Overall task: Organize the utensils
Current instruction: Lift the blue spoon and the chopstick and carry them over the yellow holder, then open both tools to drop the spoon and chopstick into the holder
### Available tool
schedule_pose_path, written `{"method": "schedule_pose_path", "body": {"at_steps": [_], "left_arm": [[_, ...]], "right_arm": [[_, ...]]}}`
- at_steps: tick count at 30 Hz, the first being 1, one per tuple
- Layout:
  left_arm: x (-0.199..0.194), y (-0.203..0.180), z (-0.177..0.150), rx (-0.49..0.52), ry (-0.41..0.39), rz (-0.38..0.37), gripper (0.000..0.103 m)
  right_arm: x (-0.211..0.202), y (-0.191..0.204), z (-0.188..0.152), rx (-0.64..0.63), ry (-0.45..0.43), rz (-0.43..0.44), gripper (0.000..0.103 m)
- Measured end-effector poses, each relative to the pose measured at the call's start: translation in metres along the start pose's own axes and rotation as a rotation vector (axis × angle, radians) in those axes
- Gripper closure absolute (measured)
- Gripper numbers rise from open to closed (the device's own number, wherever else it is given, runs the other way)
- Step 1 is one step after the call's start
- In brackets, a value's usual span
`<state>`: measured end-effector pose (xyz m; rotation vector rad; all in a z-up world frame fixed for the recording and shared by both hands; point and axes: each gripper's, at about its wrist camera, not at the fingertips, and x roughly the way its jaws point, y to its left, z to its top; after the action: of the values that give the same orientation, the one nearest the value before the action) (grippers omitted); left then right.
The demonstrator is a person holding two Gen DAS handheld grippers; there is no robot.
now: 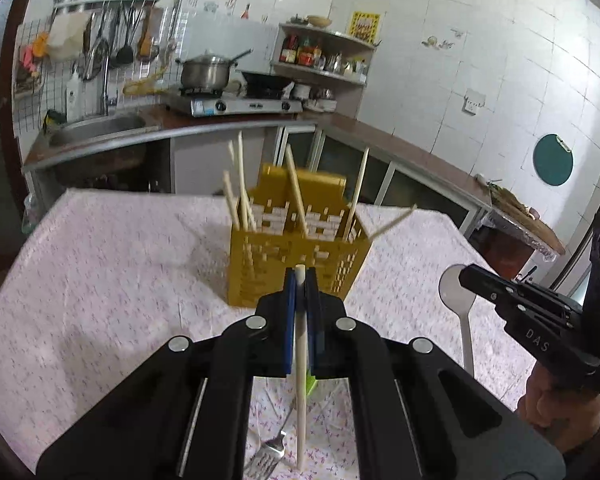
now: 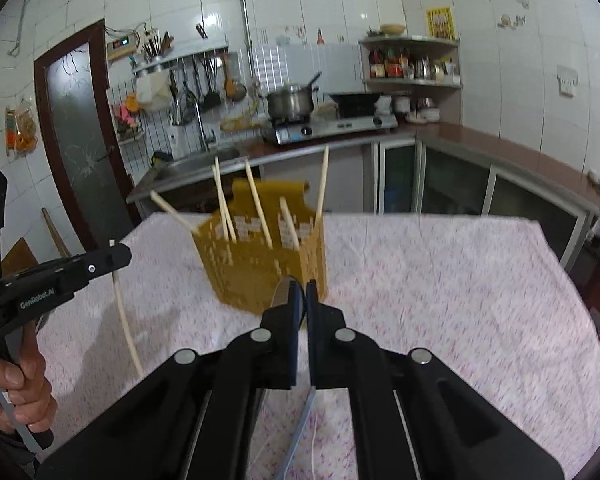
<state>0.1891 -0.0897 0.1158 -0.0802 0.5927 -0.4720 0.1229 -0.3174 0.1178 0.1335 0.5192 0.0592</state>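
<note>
The left gripper (image 1: 300,280) was clamped on a chopstick (image 1: 300,384). The right gripper (image 2: 300,294) pinched a spoon (image 1: 458,296). The yellow holder (image 1: 296,256), containing several chopsticks, stood on the table (image 1: 100,264) at twelve o'clock of both grippers.

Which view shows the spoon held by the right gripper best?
The left wrist view: the spoon shows from the side, bowl up and handle hanging below the right gripper. The right wrist view shows only a sliver of its bowl above the closed fingers and some handle beneath.
</note>
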Motion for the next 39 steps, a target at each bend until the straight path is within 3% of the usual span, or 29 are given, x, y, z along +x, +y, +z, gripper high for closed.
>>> {"method": "schedule_pose_path", "body": {"at_steps": [9, 15, 20, 26, 39], "left_arm": [[-0.018, -0.009, 0.094, 0.056, -0.100, 0.020, 0.100], [0.002, -0.004, 0.168, 0.074, -0.138, 0.045, 0.100], [0.032, 0.008, 0.204, 0.067, -0.151, 0.059, 0.100], [0.073, 0.029, 0.206, 0.031, -0.151, 0.046, 0.100], [0.124, 0.042, 0.155, 0.039, -0.093, 0.039, 0.099]], "right_arm": [[-0.002, 0.019, 0.080, -0.048, -0.193, -0.061, 0.099], [0.042, 0.029, 0.132, -0.100, -0.289, -0.186, 0.099], [0.085, 0.031, 0.157, -0.141, -0.317, -0.238, 0.099], [0.120, 0.031, 0.154, -0.166, -0.325, -0.288, 0.099], [0.146, 0.028, 0.132, -0.195, -0.270, -0.255, 0.096]]}}
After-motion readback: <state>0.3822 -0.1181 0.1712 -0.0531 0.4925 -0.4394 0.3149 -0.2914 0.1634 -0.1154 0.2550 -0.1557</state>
